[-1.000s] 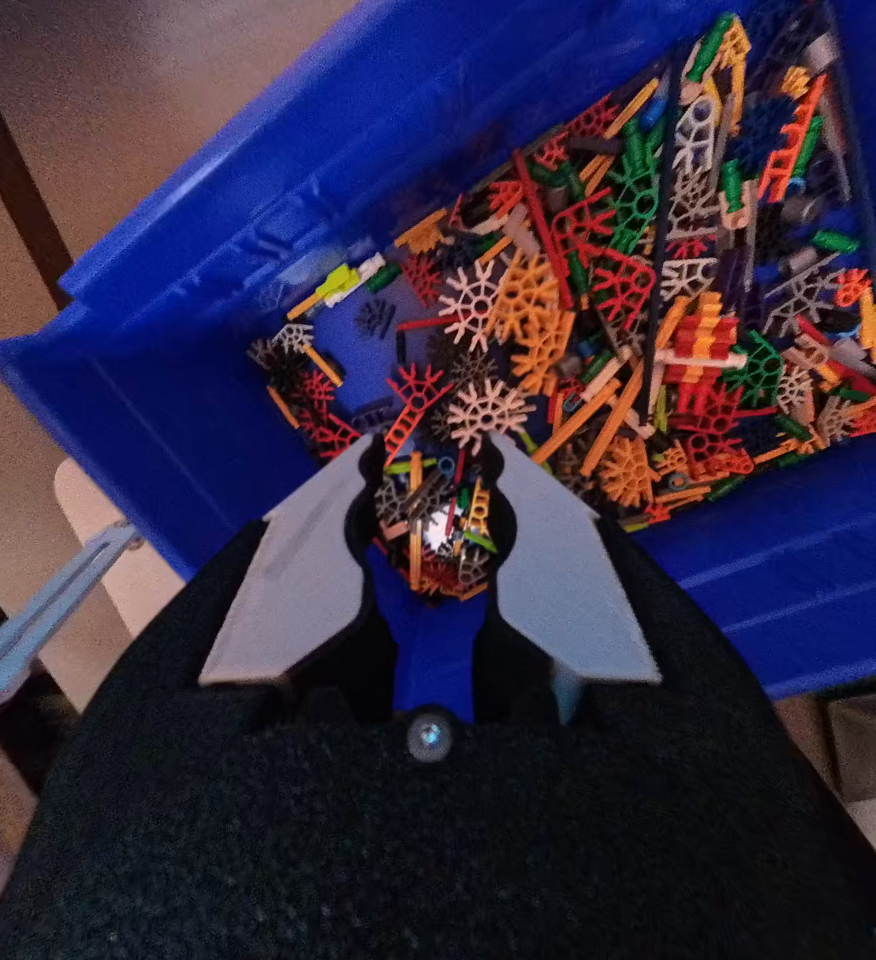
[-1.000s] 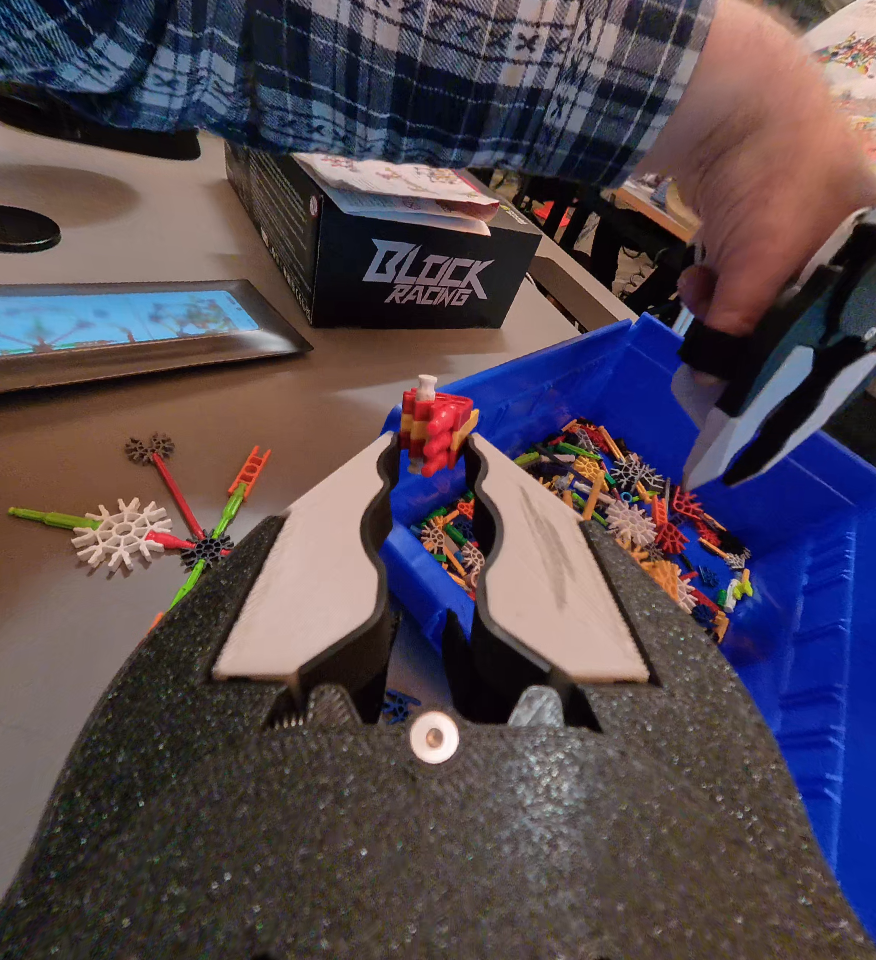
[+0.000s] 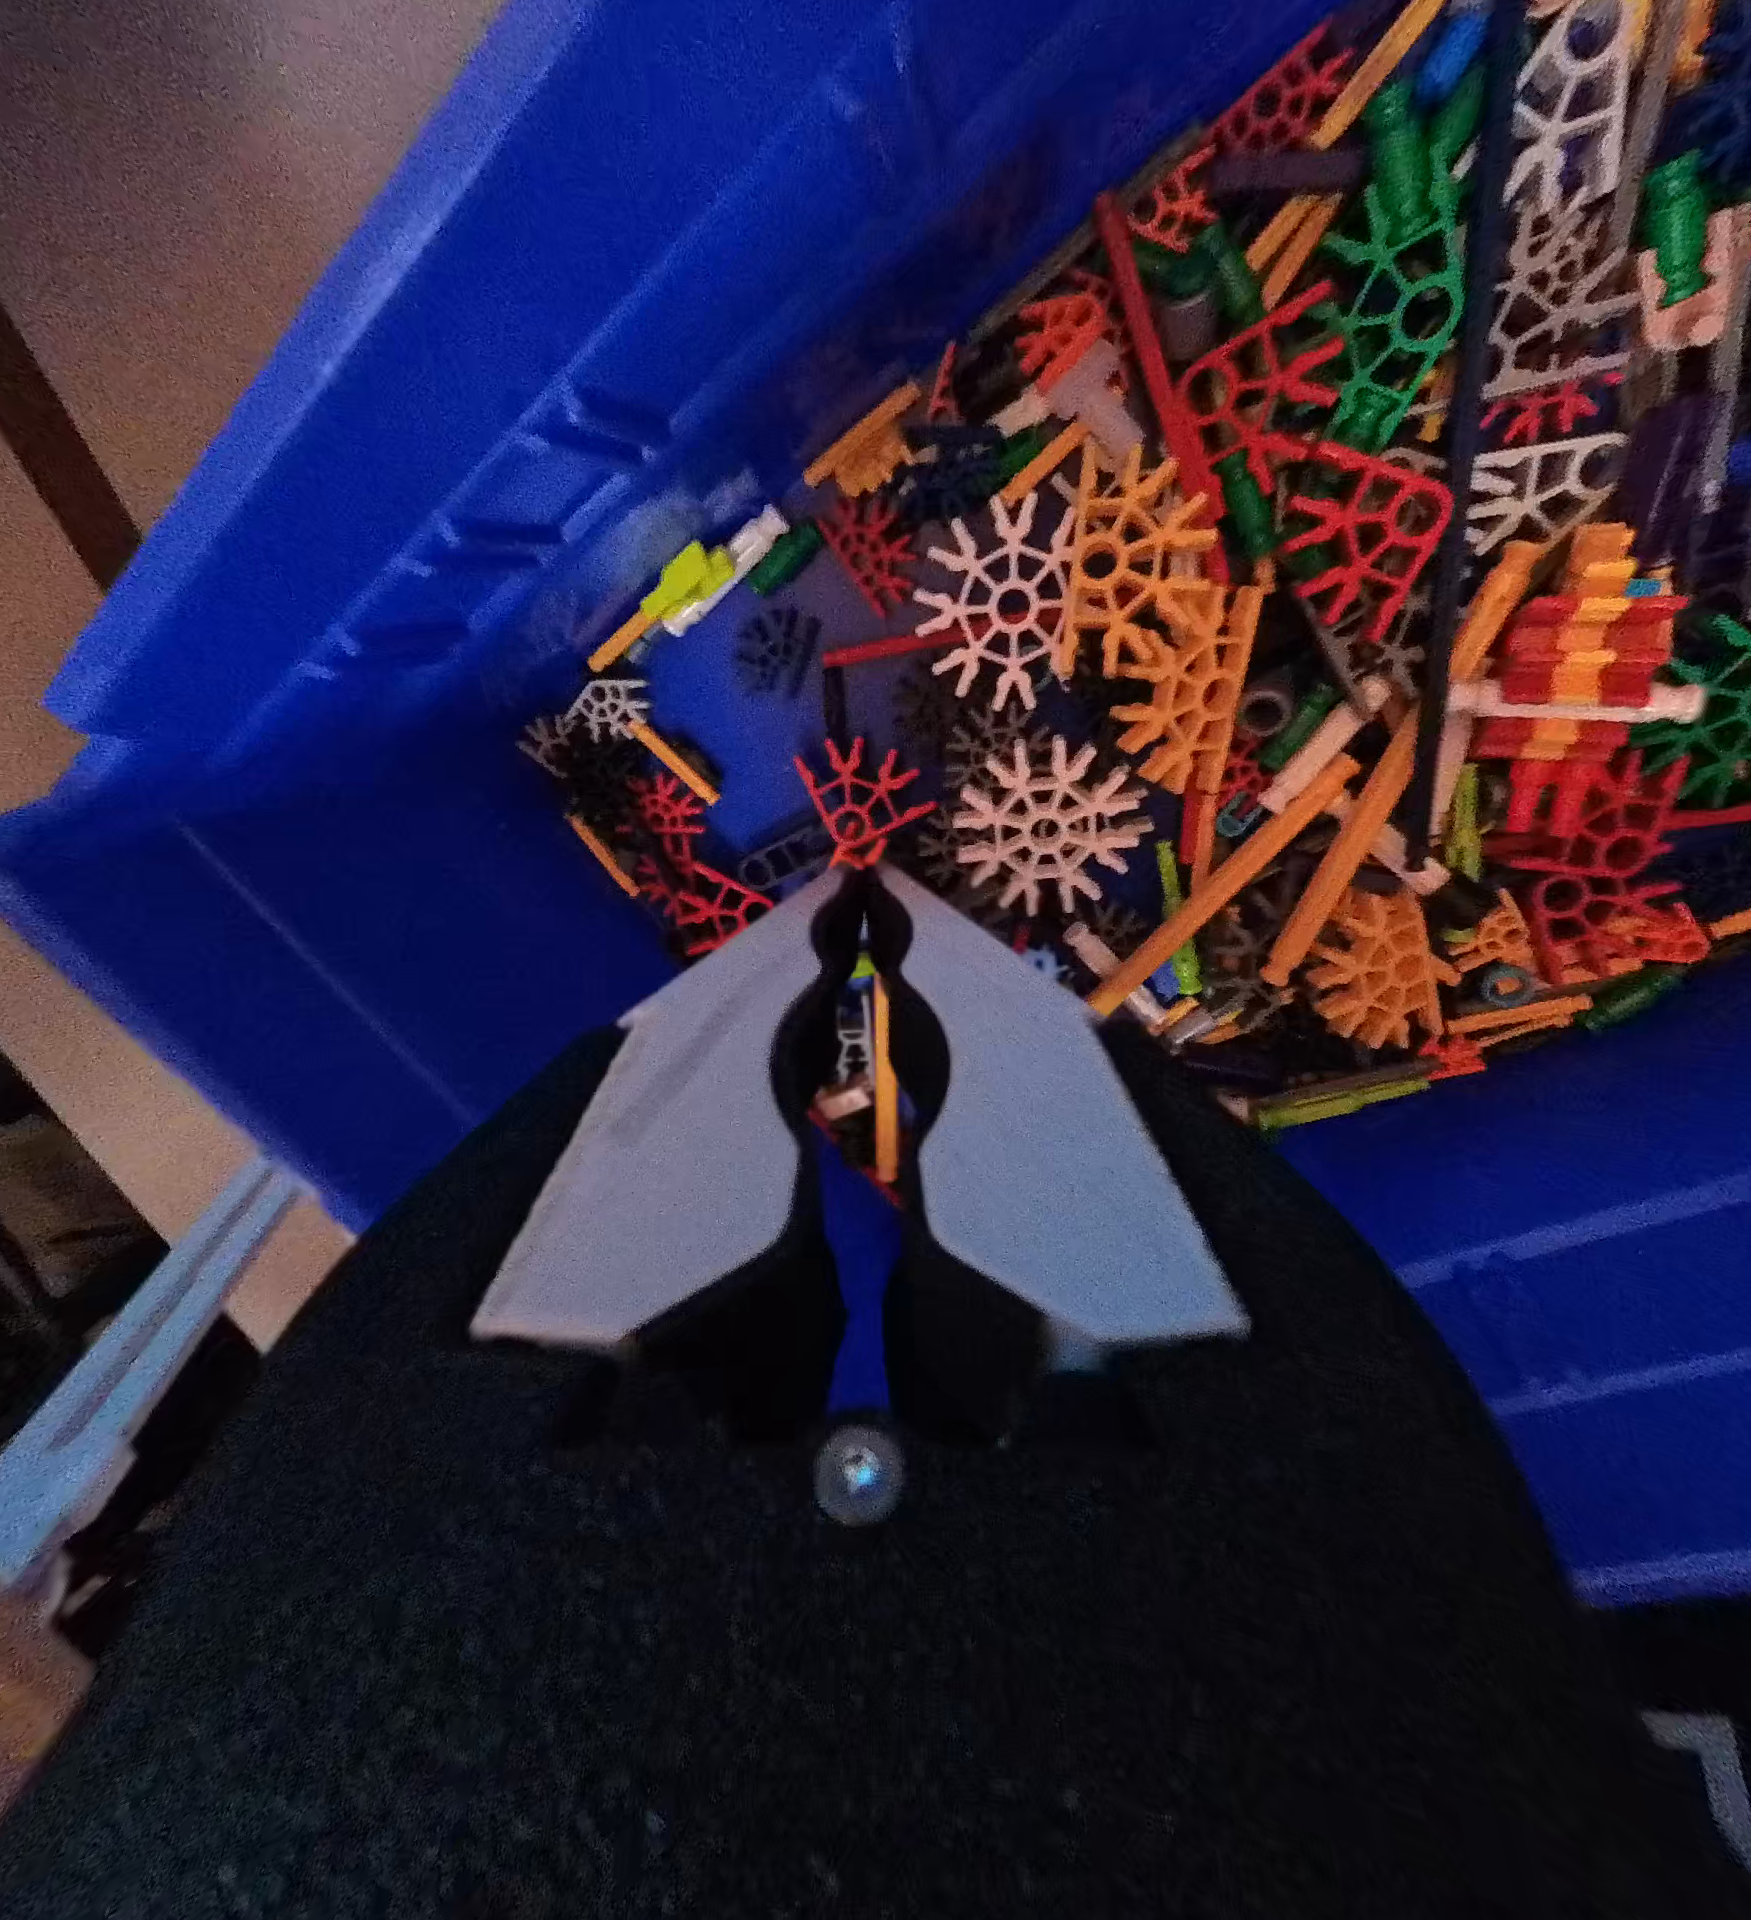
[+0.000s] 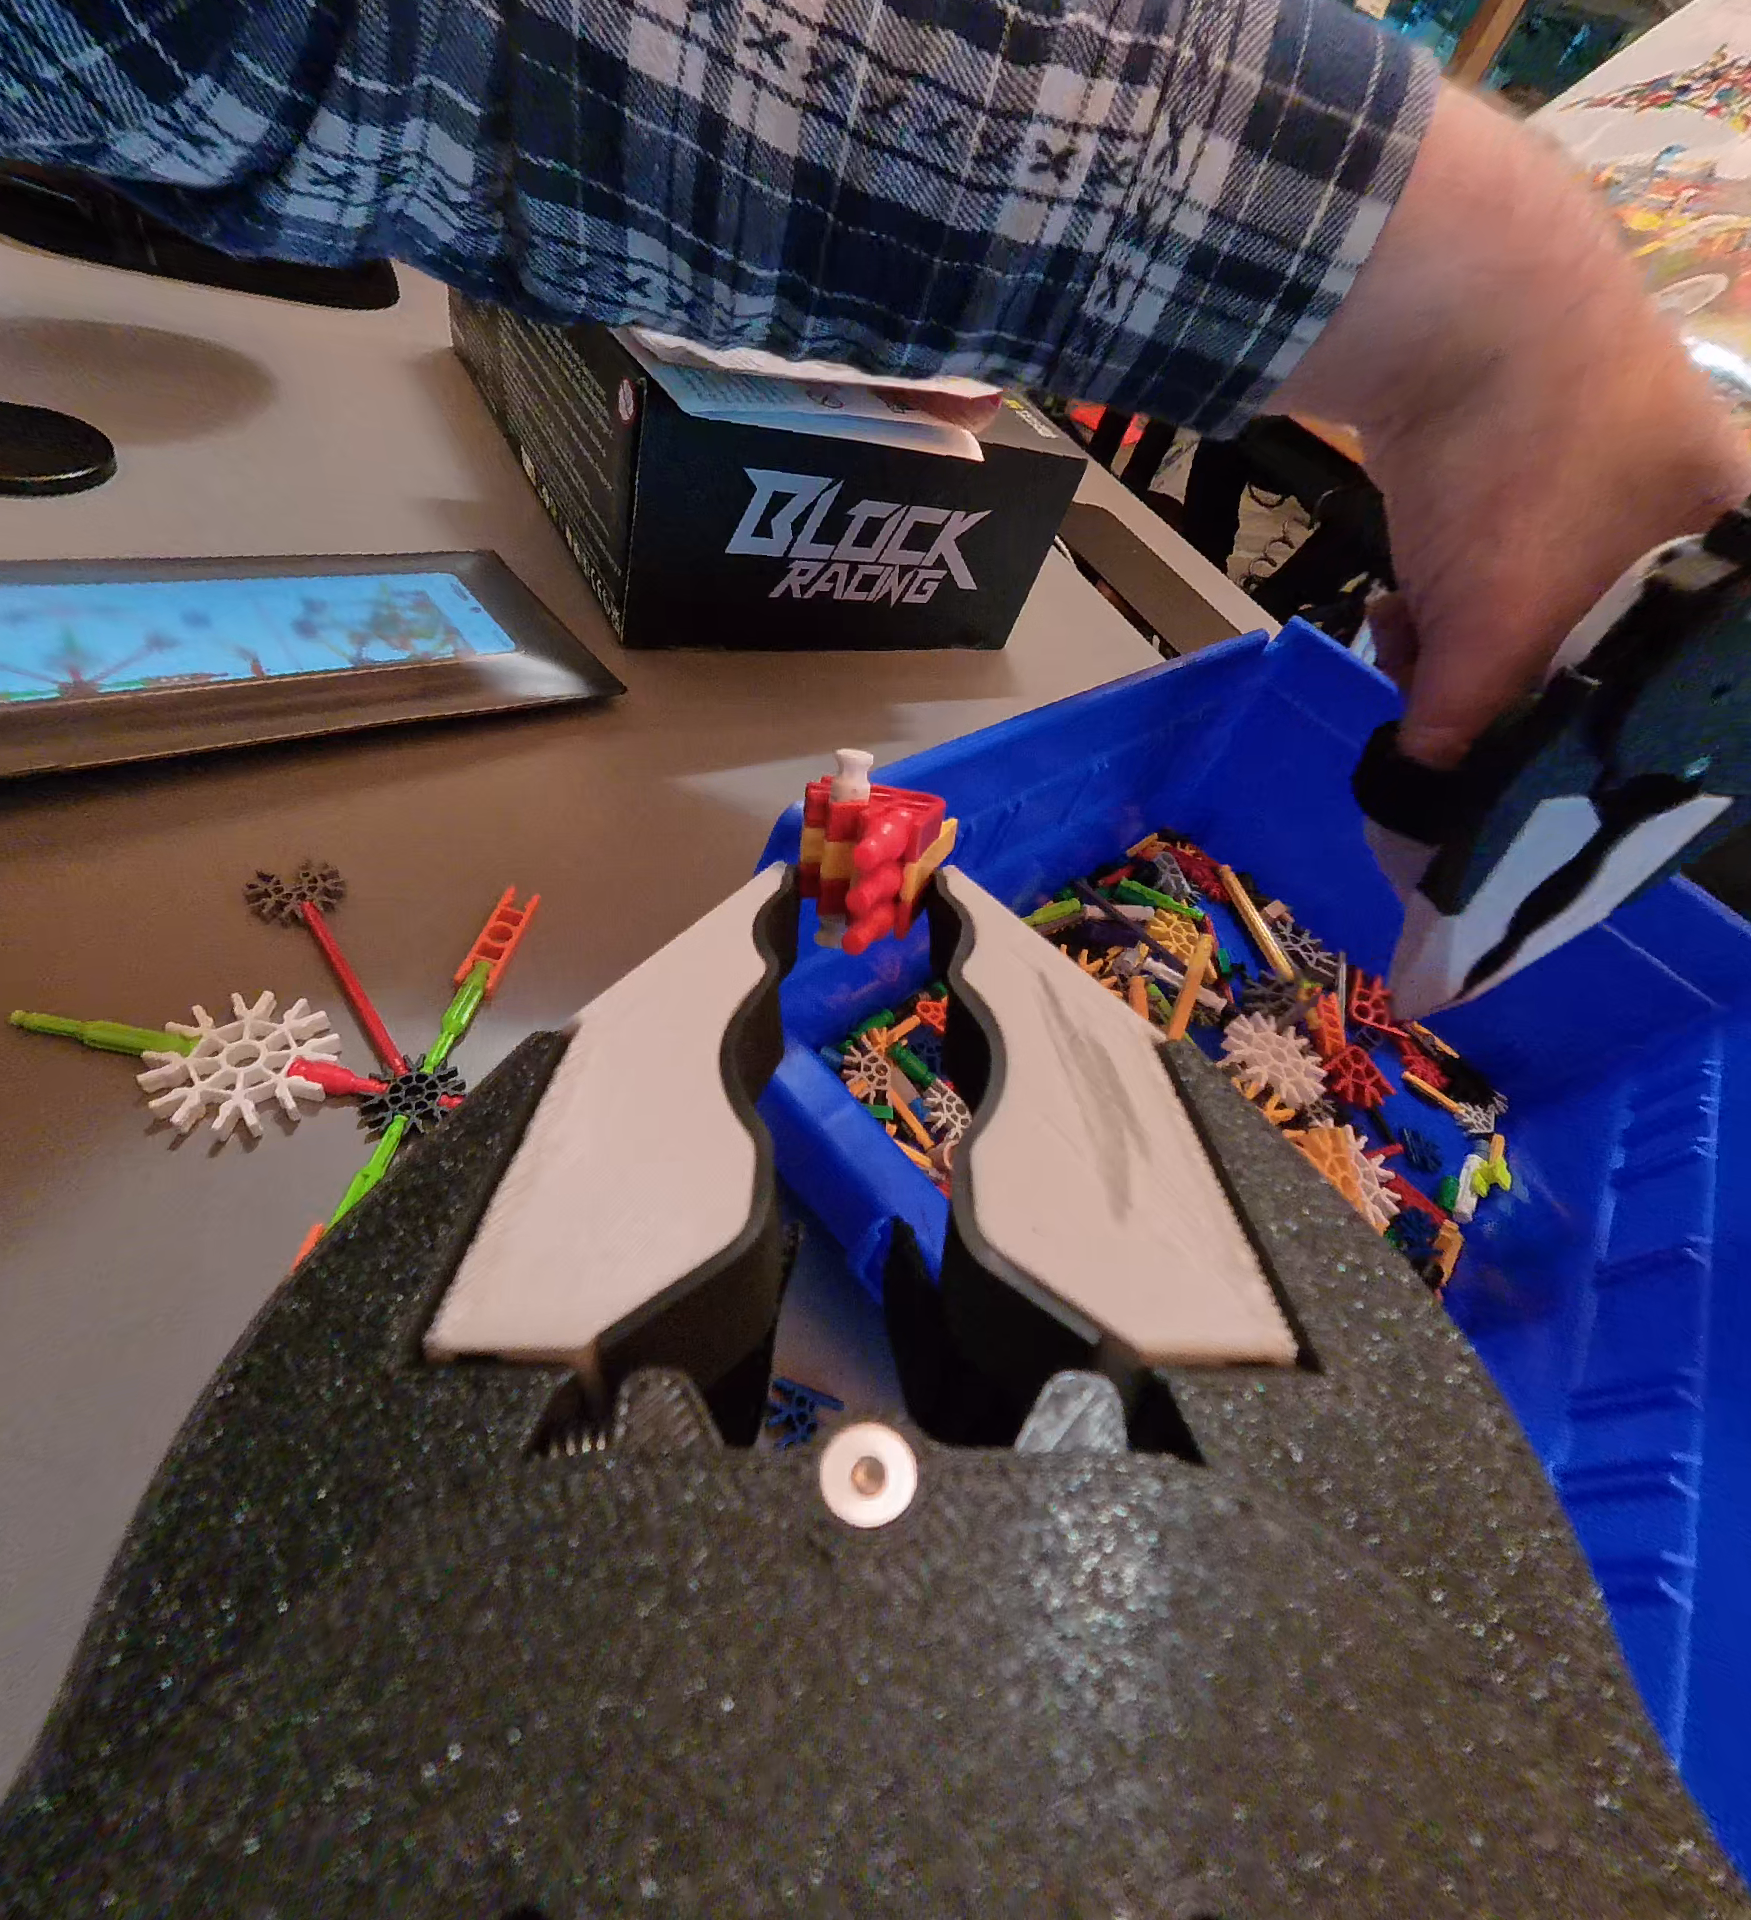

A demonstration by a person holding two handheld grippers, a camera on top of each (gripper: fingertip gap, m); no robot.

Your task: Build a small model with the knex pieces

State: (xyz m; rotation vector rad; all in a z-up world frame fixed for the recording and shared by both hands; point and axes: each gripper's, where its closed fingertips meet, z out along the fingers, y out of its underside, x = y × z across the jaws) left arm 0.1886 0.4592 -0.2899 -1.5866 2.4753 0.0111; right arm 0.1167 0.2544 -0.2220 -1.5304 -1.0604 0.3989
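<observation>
One blue bin (image 4: 1214, 748) w/ lots of toy bits. Left claw (image 3: 858, 878) pinches a red bit (image 3: 855, 805); right claw (image 4: 866, 894) grips a red-yellow stack (image 4: 871, 857).

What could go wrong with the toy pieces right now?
The right claw pinches only the lower edge of the red and yellow ribbed plastic piece, so it might twist free and drop. The left claw has closed on a red fan-shaped plastic connector by its tip inside the blue plastic bin; it could slip out.
</observation>
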